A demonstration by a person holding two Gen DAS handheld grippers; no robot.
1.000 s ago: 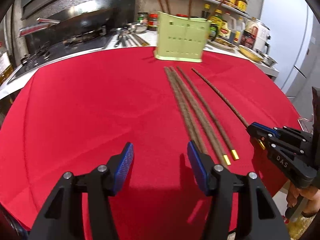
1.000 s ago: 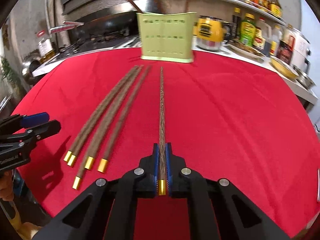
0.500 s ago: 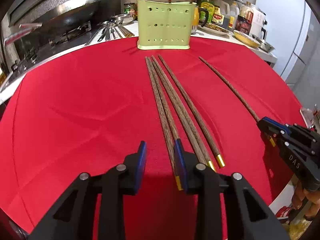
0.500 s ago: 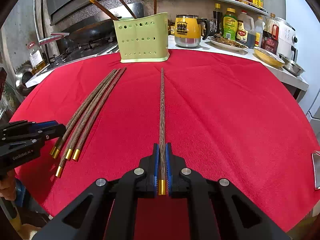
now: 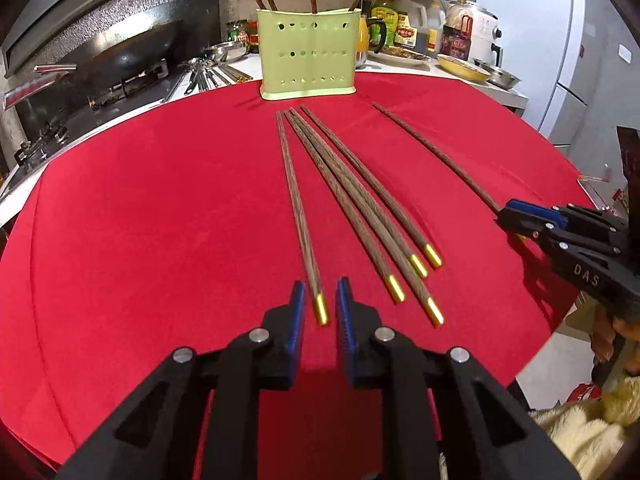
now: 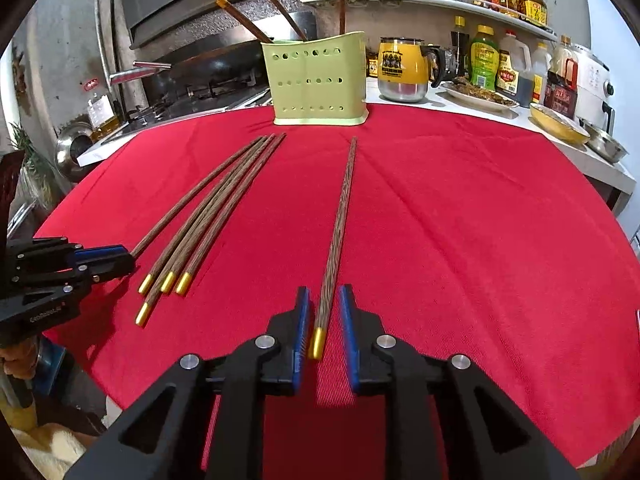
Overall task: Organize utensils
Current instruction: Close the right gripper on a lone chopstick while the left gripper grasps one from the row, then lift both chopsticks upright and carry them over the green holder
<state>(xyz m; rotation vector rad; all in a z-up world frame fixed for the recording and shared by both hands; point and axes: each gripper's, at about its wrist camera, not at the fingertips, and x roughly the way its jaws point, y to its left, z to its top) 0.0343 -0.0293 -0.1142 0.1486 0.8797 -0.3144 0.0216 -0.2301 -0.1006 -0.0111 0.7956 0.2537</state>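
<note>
A red cloth point(image 5: 160, 208) covers the round table, and at its far edge stands the pale green perforated plastic utensil holder point(image 5: 307, 54), with several dark wooden chopsticks already upright in it. That is presumably where the loose ones are meant to go.

The left gripper point(image 5: 320, 306) has just been closing its jaws around the gold-capped near end of a long dark wooden chopstick point(image 5: 298, 208). This stick lies slightly apart to the left of the others, which gives the fingers room on both sides. A narrow gap shows between each blue pad and the stick, so the jaws are not yet clamped. Taking it at the thick capped end probably lets the thin tip lead into the holder.

Just to the right lies a bundle of four similar gold-tipped chopsticks point(image 5: 360, 208), fanned from a common far end, with their caps close together near the gripper.

The right gripper point(image 6: 324, 320) straddles the capped end of a separate single chopstick point(image 6: 340, 216), which lies on the cloth well to the right of the bundle and points towards the holder. Its jaws have just been opening; the pads stand clear of the stick on both sides, so it rests free on the cloth, probably released to lie straight and alone for an easier regrasp.
</note>
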